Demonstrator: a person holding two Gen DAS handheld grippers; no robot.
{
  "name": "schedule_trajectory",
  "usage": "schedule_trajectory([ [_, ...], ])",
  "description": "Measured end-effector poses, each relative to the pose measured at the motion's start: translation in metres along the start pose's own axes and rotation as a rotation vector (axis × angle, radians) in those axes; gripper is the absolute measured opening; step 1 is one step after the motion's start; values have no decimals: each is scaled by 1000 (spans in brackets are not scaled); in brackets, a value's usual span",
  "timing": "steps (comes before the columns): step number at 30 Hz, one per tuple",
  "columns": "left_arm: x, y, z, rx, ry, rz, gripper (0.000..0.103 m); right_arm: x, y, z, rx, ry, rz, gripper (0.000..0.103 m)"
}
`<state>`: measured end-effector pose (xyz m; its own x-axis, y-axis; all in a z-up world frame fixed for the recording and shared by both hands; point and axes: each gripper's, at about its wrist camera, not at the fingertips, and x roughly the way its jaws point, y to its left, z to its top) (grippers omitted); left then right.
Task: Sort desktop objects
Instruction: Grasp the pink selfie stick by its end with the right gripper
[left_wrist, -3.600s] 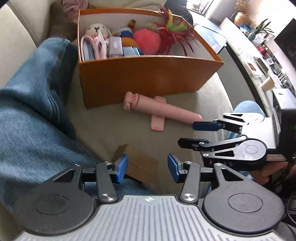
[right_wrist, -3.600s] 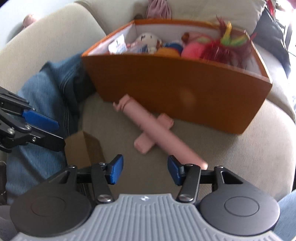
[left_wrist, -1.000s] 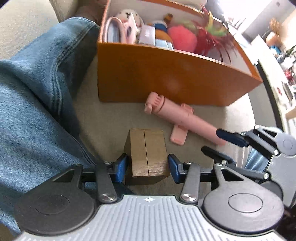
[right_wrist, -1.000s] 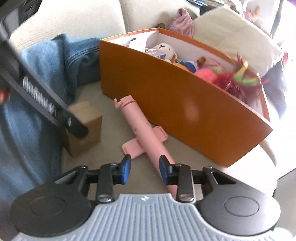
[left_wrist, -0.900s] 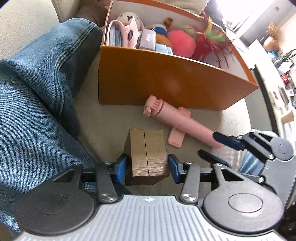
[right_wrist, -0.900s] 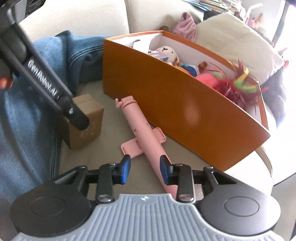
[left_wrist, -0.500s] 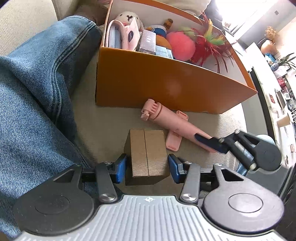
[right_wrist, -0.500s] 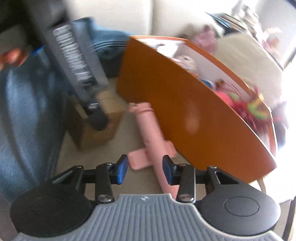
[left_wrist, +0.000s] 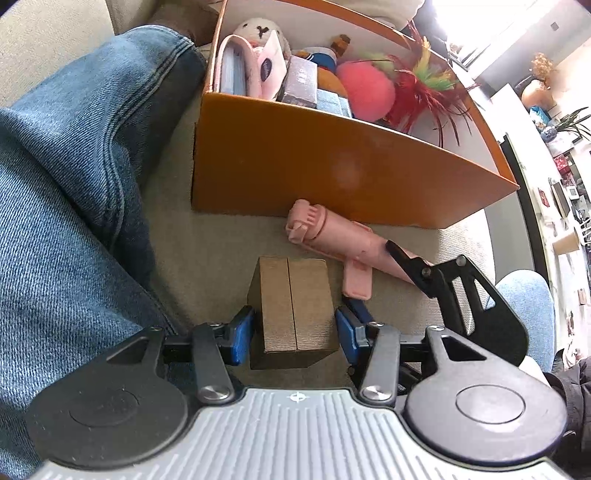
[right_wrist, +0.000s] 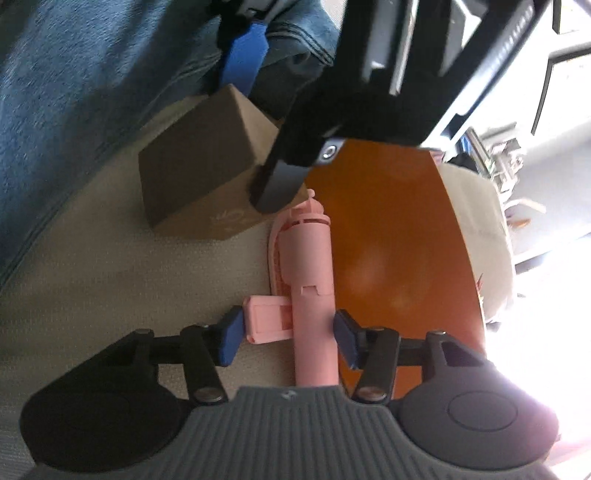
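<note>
Left gripper (left_wrist: 294, 330) jaws bracket the small brown cardboard box (left_wrist: 293, 302), gaps showing; right gripper (right_wrist: 289, 338) jaws spread around the pink plastic selfie stick (right_wrist: 312, 295).

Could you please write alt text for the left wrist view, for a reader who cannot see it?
The left gripper brackets a small brown box on a beige cushion, its blue pads beside the box's sides. Beyond lies a pink stick-like gadget against an orange bin full of toys, with the right gripper reaching over the gadget and a denim-clad leg at left.
</note>
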<state>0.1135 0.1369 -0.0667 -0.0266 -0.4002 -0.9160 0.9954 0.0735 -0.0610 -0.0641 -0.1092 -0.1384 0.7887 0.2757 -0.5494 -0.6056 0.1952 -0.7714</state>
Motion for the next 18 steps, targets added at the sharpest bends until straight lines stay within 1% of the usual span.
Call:
schedule_trajectory([
  [1, 0, 0, 0, -2, 0, 0, 55, -2, 0, 0, -9, -4, -2, 48],
  [2, 0, 0, 0, -2, -1, 0, 55, -5, 0, -1, -21, -6, -3, 40],
  [4, 1, -1, 1, -1, -2, -3, 55, -9, -2, -2, -30, -9, -10, 35],
  [5, 1, -2, 1, 1, -3, -4, 55, -10, -3, -3, -29, -6, 3, 30],
  [7, 2, -4, 1, 7, -5, -3, 55, -9, -6, -4, -21, -6, 45, 22],
  [8, 3, -4, 1, 8, -5, -3, 55, -8, -5, -4, -36, -10, 57, 22],
  [10, 2, -5, 0, 10, -6, -3, 55, -6, -1, -4, -72, -24, 49, 21],
  [12, -1, -6, -2, 13, -14, -1, 55, -6, -1, -4, -79, -25, 50, 16],
  [16, -7, -5, -6, 20, -34, 1, 55, -20, -20, -5, -23, -60, 35, 8],
  [17, -9, -5, -6, 22, -38, 0, 55, -25, -28, -5, 4, -66, 43, 7],
  [18, -12, -5, -6, 29, -43, -1, 55, -29, -39, -5, 49, -67, 73, 7],
])
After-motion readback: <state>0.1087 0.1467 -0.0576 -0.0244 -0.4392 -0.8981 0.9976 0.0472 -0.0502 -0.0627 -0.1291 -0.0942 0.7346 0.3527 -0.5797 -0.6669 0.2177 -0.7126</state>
